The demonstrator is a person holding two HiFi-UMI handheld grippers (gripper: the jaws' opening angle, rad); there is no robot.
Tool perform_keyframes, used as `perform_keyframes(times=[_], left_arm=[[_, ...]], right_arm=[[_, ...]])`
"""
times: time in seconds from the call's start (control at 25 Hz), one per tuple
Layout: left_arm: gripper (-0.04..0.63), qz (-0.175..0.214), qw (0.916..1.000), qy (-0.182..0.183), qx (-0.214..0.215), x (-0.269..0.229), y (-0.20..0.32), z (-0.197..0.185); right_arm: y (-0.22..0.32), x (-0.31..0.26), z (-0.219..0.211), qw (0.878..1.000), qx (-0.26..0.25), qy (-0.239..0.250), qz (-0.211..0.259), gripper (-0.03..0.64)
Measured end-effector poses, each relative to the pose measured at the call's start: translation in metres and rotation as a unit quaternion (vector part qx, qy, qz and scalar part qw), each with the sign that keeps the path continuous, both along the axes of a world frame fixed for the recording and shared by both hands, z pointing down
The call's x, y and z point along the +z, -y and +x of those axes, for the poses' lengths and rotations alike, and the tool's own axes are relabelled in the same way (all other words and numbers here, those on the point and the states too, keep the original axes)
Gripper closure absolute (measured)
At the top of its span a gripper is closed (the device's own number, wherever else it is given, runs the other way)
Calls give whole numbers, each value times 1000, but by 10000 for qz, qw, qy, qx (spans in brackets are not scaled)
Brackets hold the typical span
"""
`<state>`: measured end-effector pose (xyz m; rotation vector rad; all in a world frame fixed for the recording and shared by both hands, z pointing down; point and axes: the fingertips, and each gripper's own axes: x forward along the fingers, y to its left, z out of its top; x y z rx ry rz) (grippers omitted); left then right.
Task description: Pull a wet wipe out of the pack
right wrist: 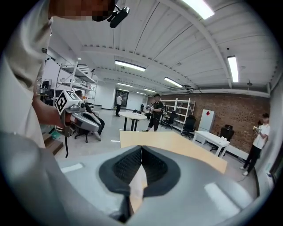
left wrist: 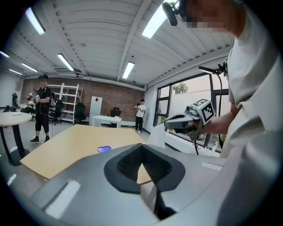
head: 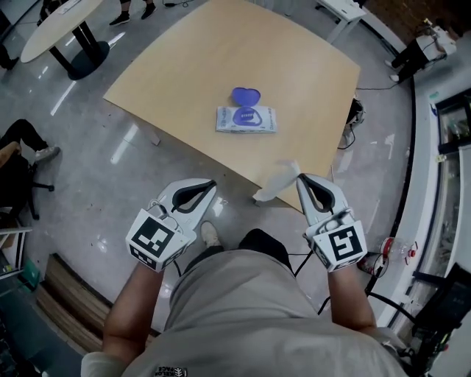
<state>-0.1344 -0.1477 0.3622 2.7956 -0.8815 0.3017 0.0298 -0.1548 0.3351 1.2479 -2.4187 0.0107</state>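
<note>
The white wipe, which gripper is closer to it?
Right. The right gripper pinches the wipe between its jaws; the left gripper sits apart to the wipe's left, shut and empty.

The far corner of the table [head: 221,66] was cut off by the upper edge of the head view. The print on the pack [head: 246,119], near the middle of the table, was too small to read. In the left gripper view, the body of the left gripper [left wrist: 141,145] covered the near edge of the table and almost all of the pack. Only its purple lid [left wrist: 104,149] showed above the gripper. In the right gripper view, the wipe [right wrist: 138,183] showed only as a narrow strip between the jaws of the right gripper [right wrist: 141,148]. The rest of it was hidden behind that gripper, in front of the table. Beyond the table's far left side, a standing person [head: 135,9] was cut off by the head view's upper edge, and only the feet showed.
</note>
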Motion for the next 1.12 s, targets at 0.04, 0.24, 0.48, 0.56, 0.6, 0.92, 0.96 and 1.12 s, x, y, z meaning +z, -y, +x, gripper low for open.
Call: perform_keyframes(times=[0.04,0.24,0.48,0.56,0.6,0.92,0.96,1.12], left_arm=[[591,42,10000,-32,2,-6,-6,3],[591,218,9997,-87,-47,-26,-38,29],[591,292,9993,-86,-235,-41,-88,89],[591,285,9991,-97,-311,-43,-109,110],[591,290,9989,-98,-342,-44,-121,121],[591,123,9972,89,-732,-55,-215,173],[591,118,9974,64,-706,-55,-227,176],[591,96,9975,112,-688,-58,-264,170]], right_arm=[[-6,-2,1,10000,-47,21,21,614],[-37,-11,21,9994,-294,147,107,614],[-89,-21,74,9978,-591,255,178,614],[-109,-21,92,9969,-692,318,194,614],[-119,-21,101,9964,-749,337,197,614],[-199,-13,146,9915,-1255,328,93,614],[-208,-12,146,9909,-1304,335,92,614],[-243,-18,141,9907,-1314,335,129,614]])
